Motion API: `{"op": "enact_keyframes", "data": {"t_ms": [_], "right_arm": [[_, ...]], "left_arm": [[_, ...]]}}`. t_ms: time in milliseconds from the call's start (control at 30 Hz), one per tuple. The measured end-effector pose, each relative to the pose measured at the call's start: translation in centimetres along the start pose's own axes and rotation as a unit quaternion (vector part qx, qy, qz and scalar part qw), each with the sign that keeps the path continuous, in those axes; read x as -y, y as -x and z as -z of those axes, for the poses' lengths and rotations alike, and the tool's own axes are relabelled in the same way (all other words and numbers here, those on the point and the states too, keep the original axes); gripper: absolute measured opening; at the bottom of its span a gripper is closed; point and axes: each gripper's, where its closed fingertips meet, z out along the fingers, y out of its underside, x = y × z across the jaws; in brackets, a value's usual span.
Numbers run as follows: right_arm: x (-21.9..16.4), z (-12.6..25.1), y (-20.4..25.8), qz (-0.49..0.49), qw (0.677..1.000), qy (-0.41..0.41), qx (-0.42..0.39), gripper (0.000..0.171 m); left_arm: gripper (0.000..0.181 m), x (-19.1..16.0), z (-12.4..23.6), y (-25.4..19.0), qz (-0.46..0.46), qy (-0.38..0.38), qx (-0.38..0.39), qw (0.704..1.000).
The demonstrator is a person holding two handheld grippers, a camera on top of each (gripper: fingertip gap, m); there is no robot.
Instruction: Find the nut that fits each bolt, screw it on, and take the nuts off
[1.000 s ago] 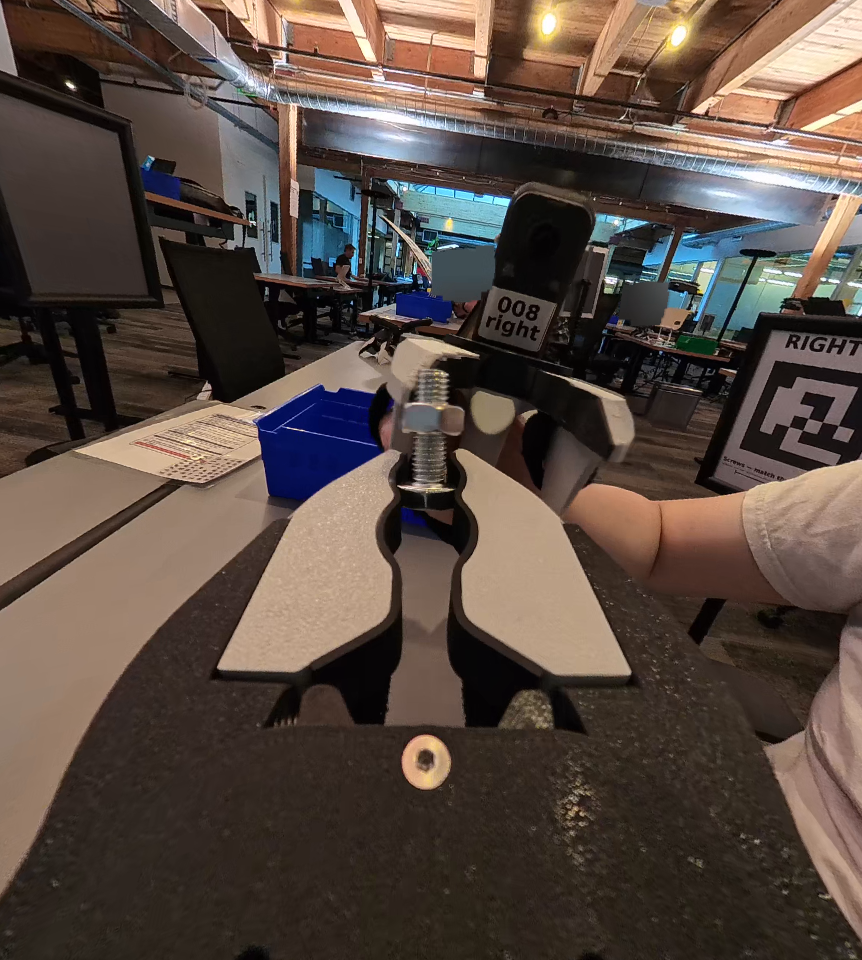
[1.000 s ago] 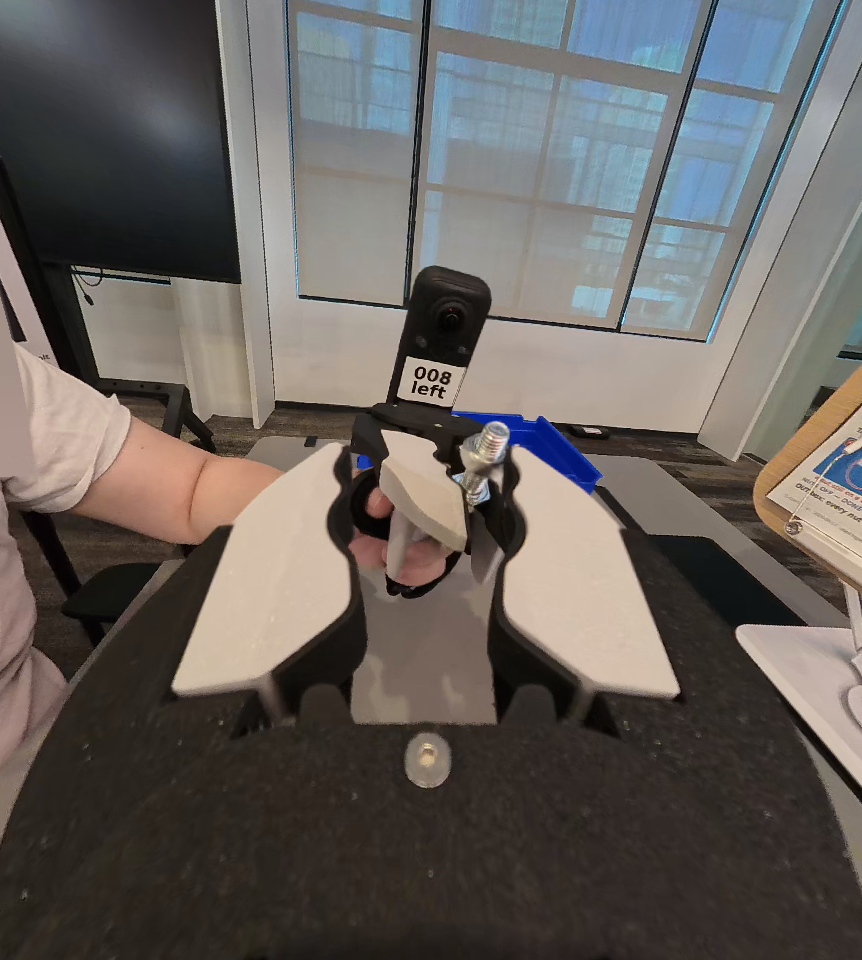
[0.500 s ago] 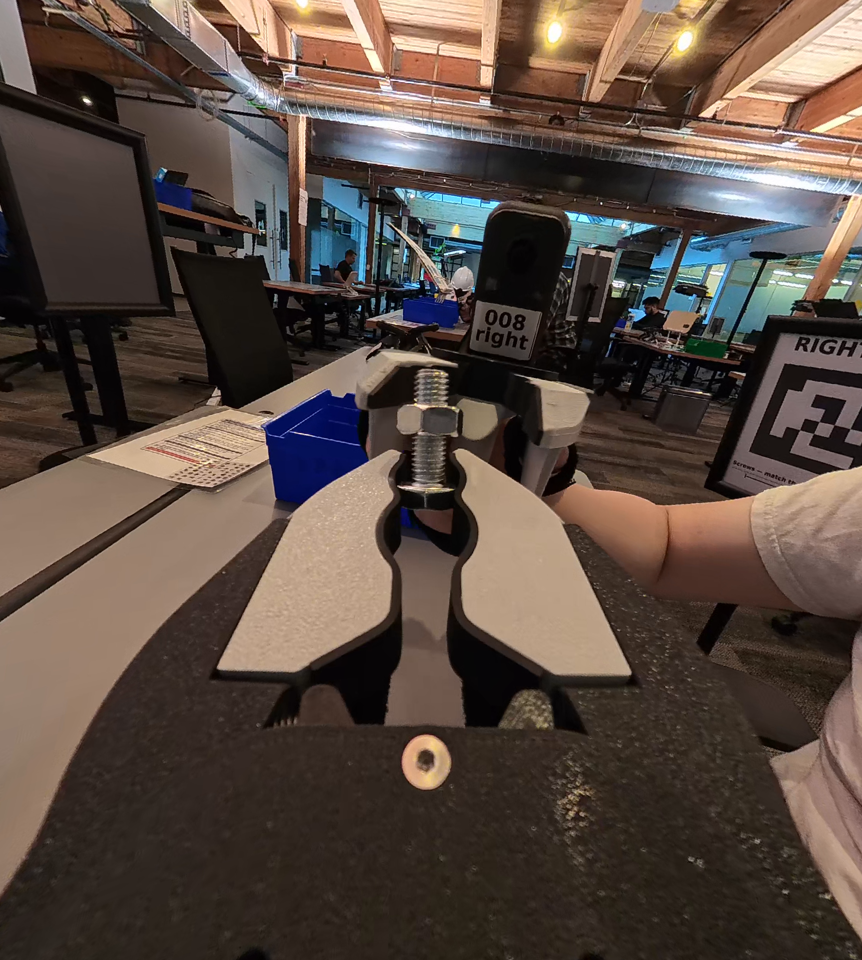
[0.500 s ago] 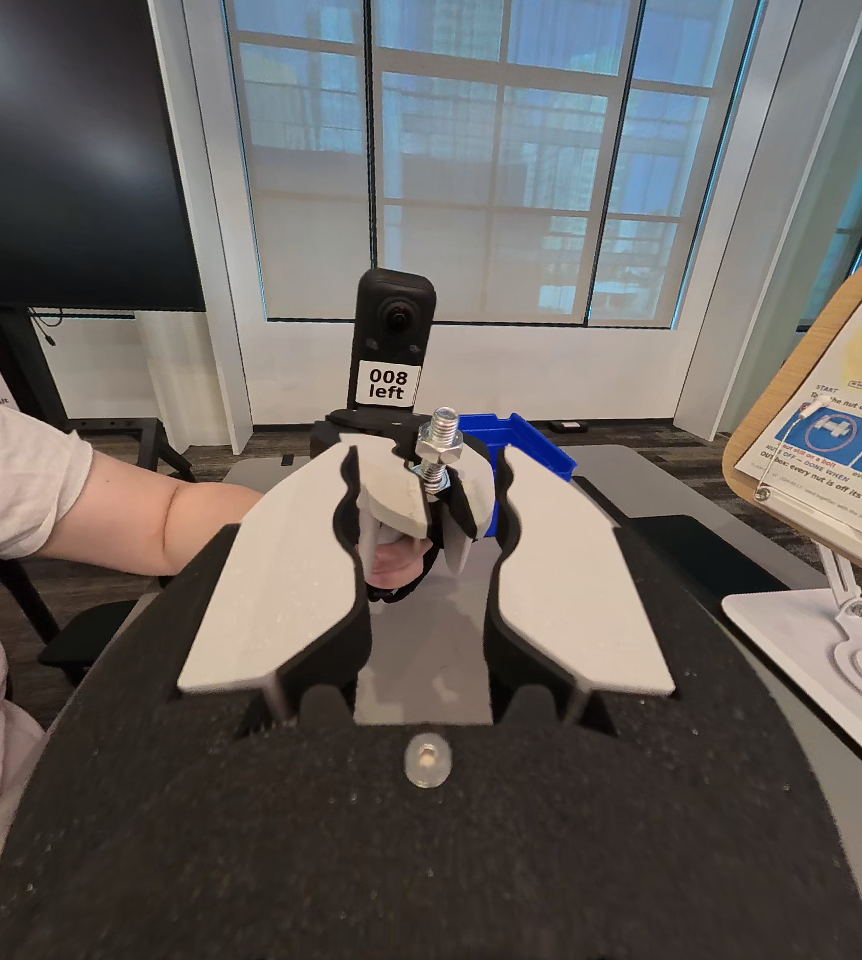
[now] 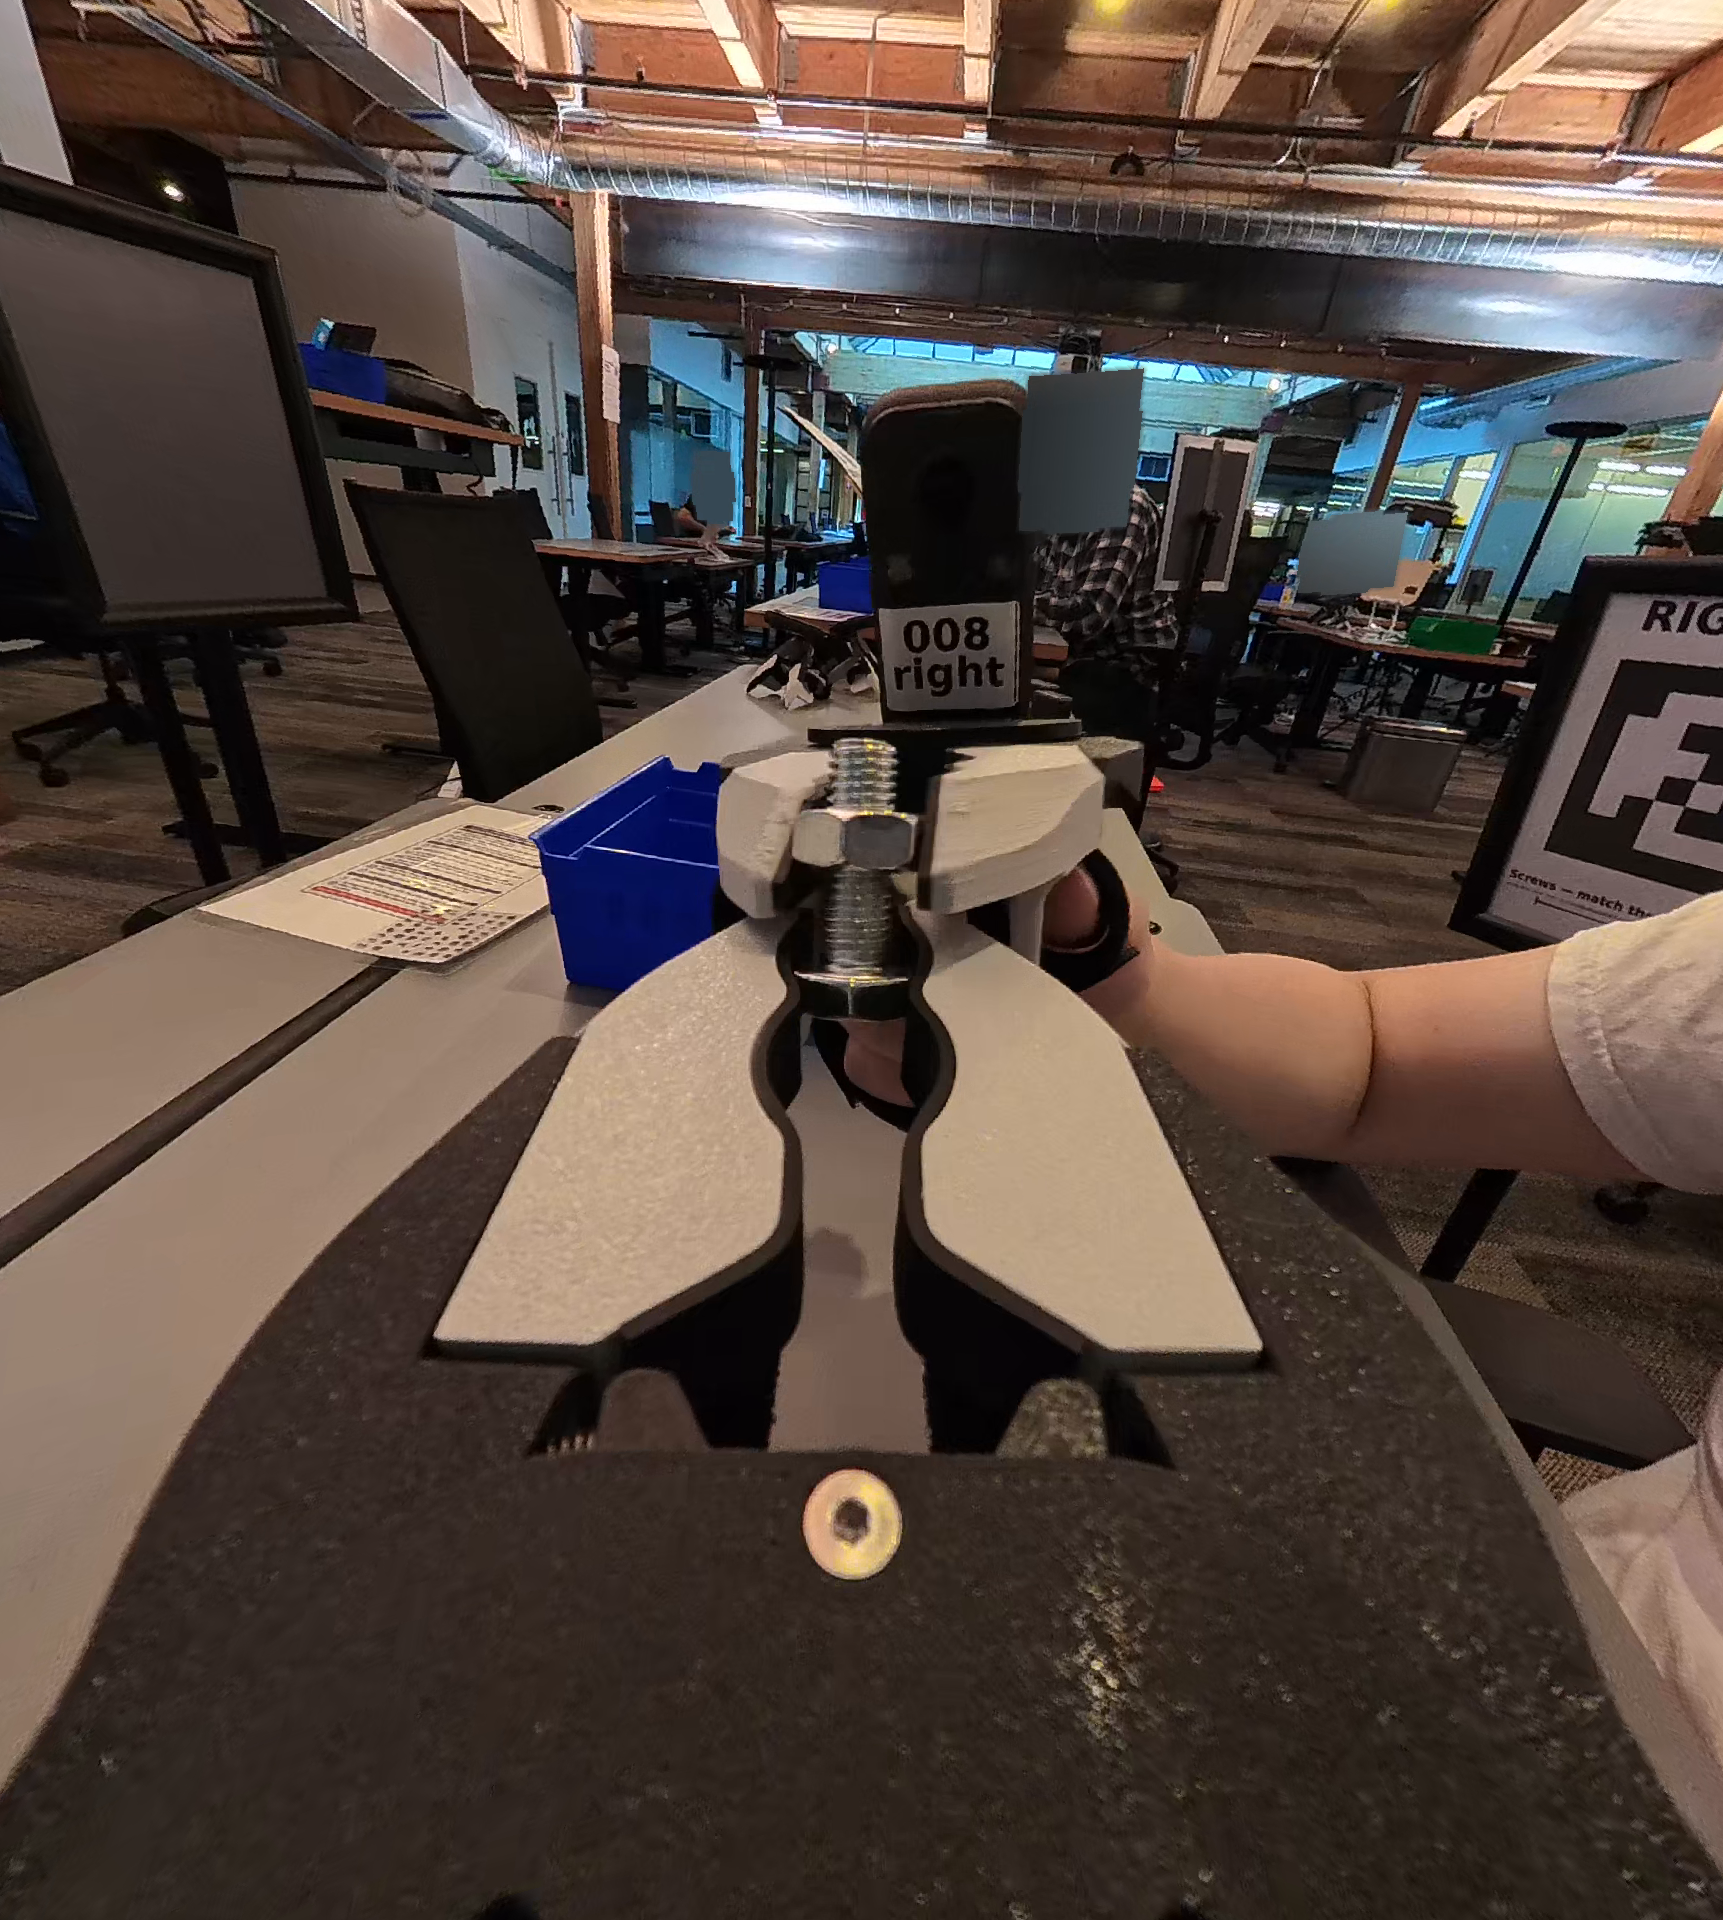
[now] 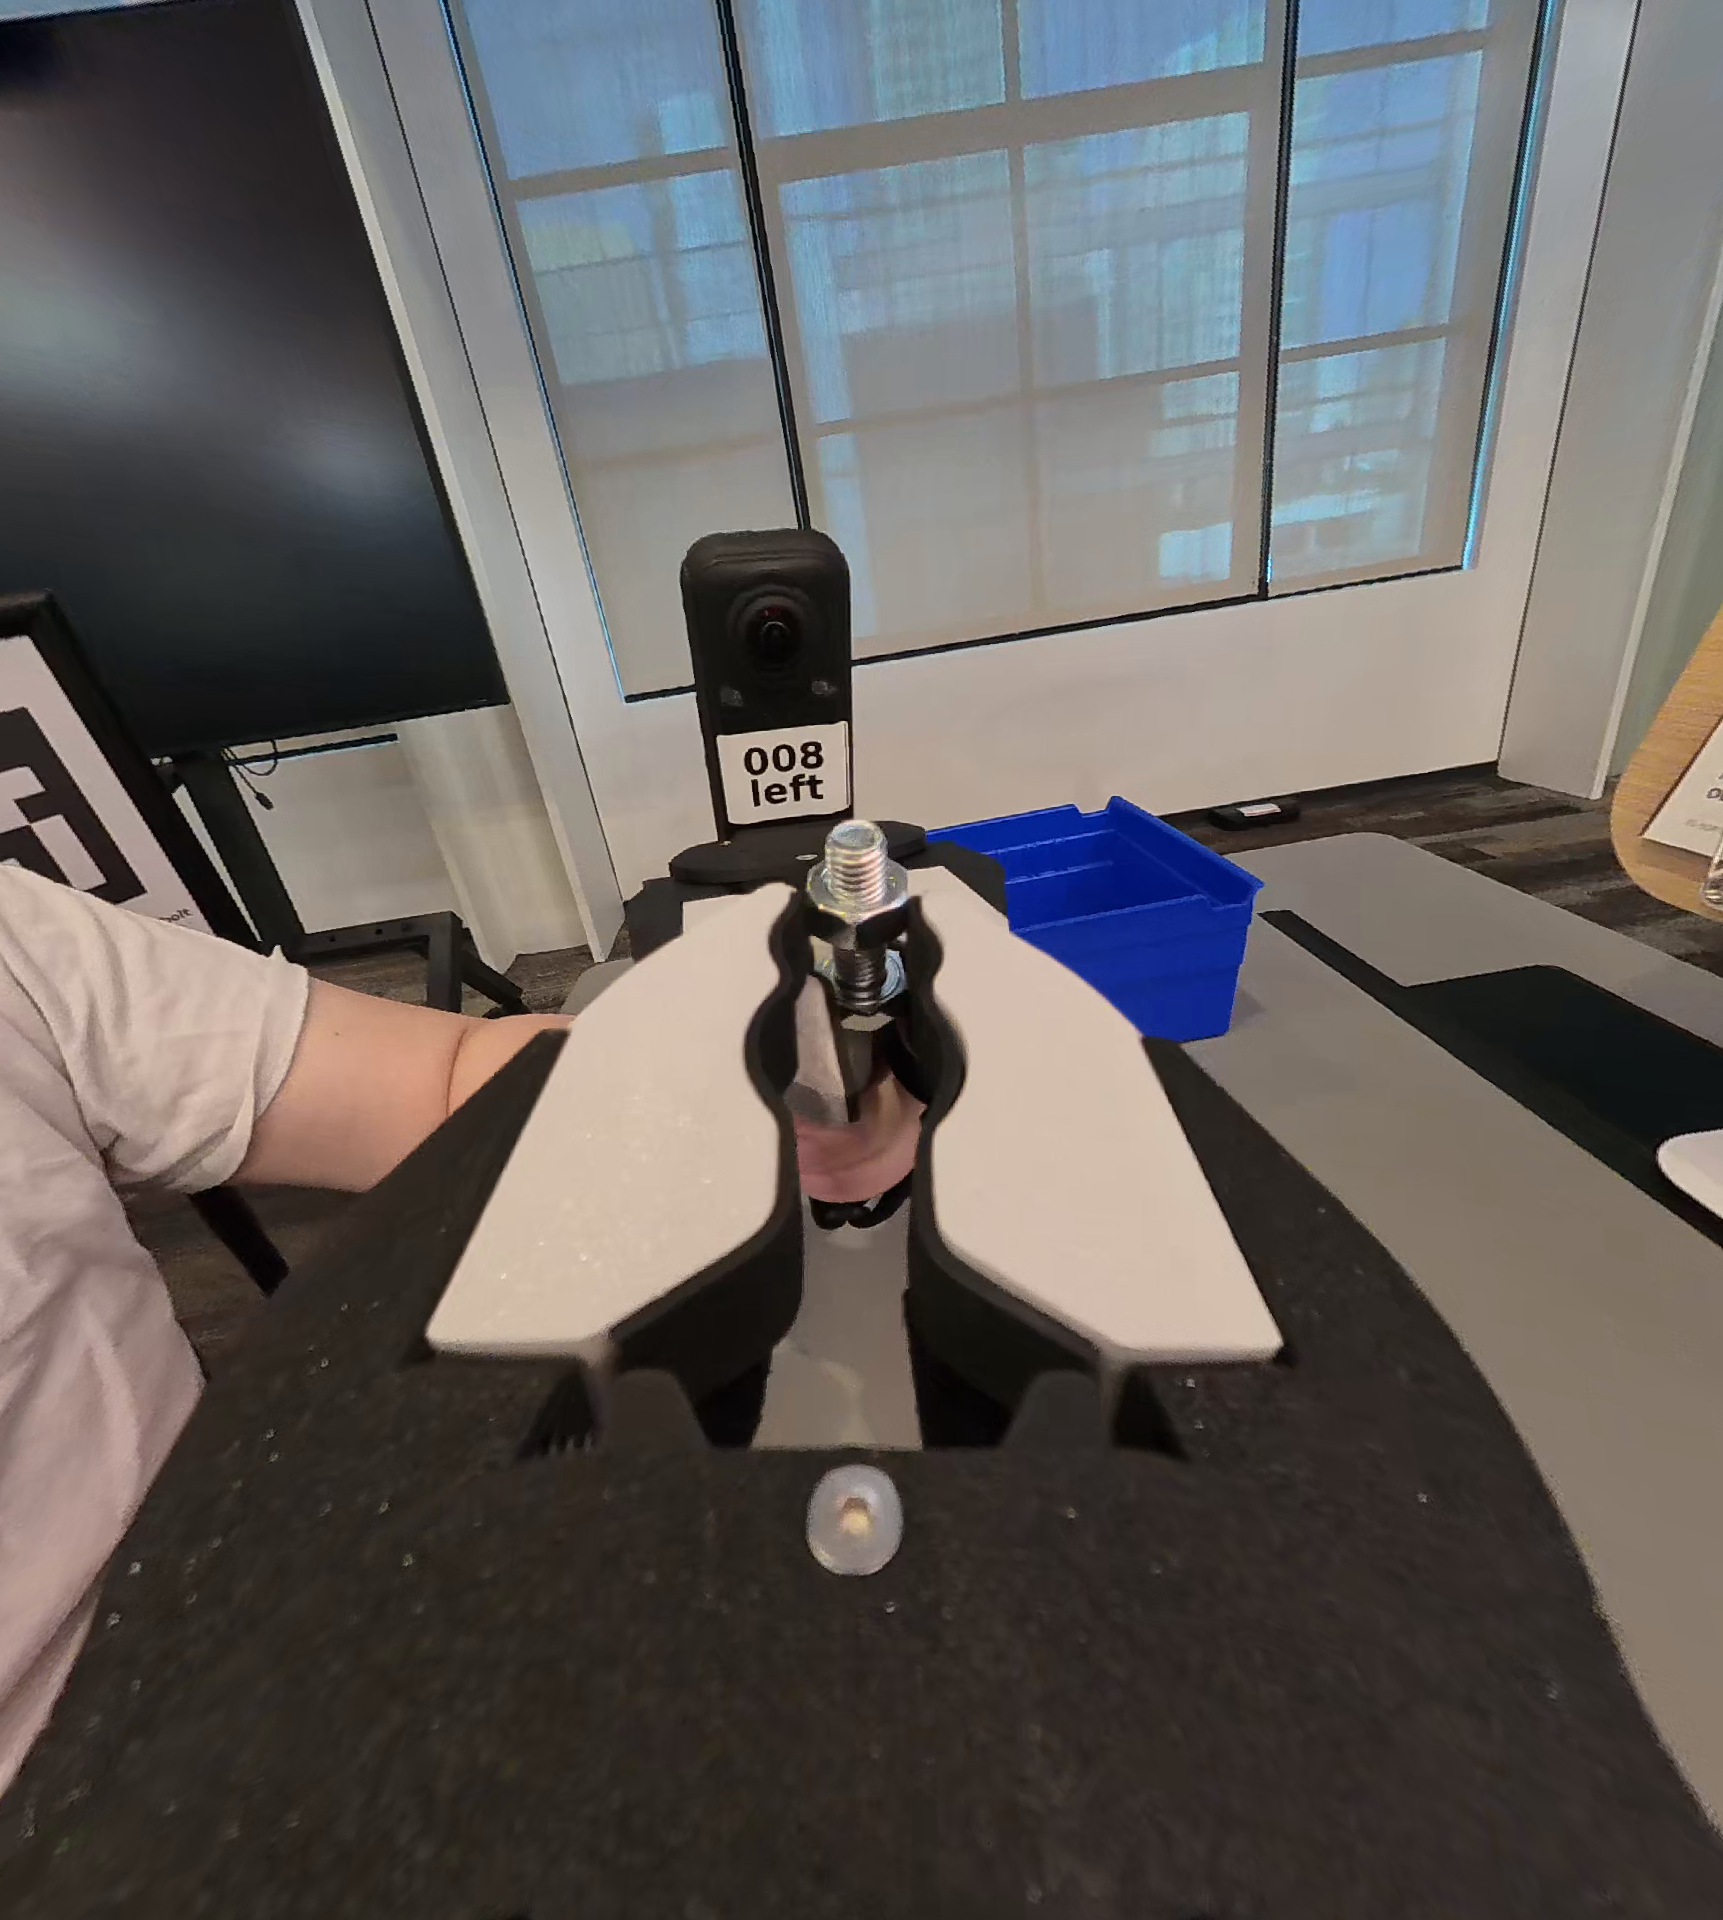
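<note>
Left gripper (image 5: 852, 997) clamps the bolt (image 5: 855, 920) by its head, jaws nearly shut, shank upright above the table (image 5: 109, 1195). Right gripper (image 6: 852, 935), wide open w/ a clear gap half a sec ago, is now closed onto the nut (image 6: 852, 902) partway up the thread; bolt tip pokes out above. Seen from the left cam, its fingers (image 5: 1013, 831) pinch the nut's flats. Looks like a fresh regrip, so prob another turn comes next. Blue bin (image 6: 1117, 925) sits behind, near.
</note>
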Motion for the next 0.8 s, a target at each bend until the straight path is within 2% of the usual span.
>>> {"op": "enact_keyframes", "data": {"t_ms": [233,533,667,800], "right_arm": [[-0.1,0.1,-0.2,0.007,1.0,-0.005,-0.007,0.017],[0.4,0.9,-0.8,0.011,1.0,0.0,-0.018,0.017],[1.7,1.7,-0.9,0.036,0.999,0.012,-0.037,0.017],[4.7,4.3,-1.0,0.081,0.991,0.044,-0.094,0.017]], "left_arm": [[0.014,0.0,0.0,0.1,0.0,-0.001,0.004,1.0],[0.043,0.0,0.1,1.2,-0.023,0.013,0.048,0.999],[0.044,0.4,0.6,1.7,-0.025,0.01,0.056,0.998],[0.042,1.4,1.3,1.9,-0.023,0.002,0.06,0.998]]}}
